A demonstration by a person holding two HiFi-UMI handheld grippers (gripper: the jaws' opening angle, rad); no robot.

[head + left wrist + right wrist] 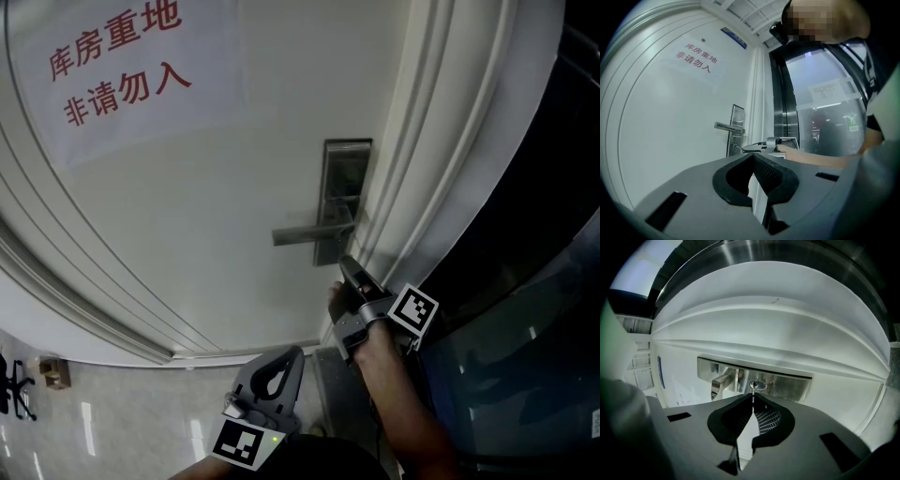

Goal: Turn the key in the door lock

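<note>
Right claw (753, 403) pinched narrow on key (753, 393); key sits in lock plate (787, 386), below lever handle (305, 232), right side of door (206, 187). Left claw (753, 164) closed, empty, low and near.

Risk: thin key slips between pads on twist; off-axis wrist could bend it.

Count: one key, one handle, two claws.

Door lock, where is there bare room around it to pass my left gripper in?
Free: the bare door panel left of the handle, below the red sign. Crowded: under the handle by the door frame, where the right gripper is shut on the key in the lock plate.
</note>
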